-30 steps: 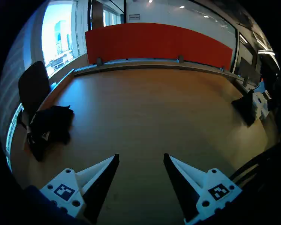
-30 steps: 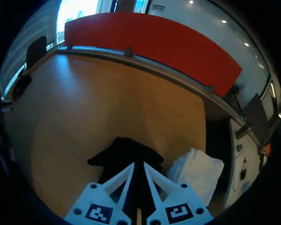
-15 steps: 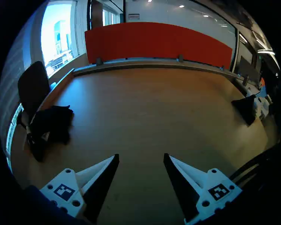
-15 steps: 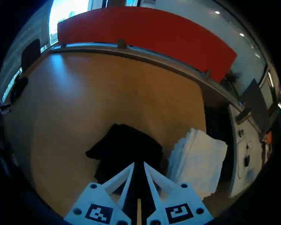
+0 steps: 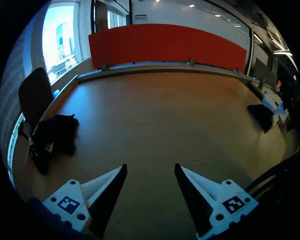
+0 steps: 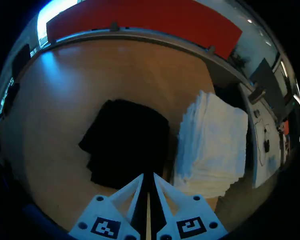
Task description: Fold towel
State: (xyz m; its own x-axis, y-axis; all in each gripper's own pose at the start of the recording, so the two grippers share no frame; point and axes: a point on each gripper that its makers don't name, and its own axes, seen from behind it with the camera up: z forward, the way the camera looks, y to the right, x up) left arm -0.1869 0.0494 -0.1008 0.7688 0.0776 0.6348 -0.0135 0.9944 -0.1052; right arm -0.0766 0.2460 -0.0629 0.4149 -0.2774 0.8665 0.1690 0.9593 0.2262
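Observation:
A stack of black towels (image 6: 128,144) lies on the wooden table (image 6: 70,88), with a stack of white towels (image 6: 214,144) touching its right side. My right gripper (image 6: 148,175) is shut, its tips hovering at the near edge of the black stack with nothing seen between them. In the left gripper view the same black stack (image 5: 262,116) sits far off at the table's right edge. My left gripper (image 5: 150,166) is open over bare table (image 5: 158,116), holding nothing.
A black bundle (image 5: 54,132) lies at the table's left edge beside a dark chair (image 5: 32,94). A red partition (image 5: 166,44) runs along the far edge. Another desk with cables (image 6: 266,136) stands beyond the white stack.
My right gripper has moved in over the two towel stacks, which now look larger and sit higher in its view. My left gripper has hardly moved.

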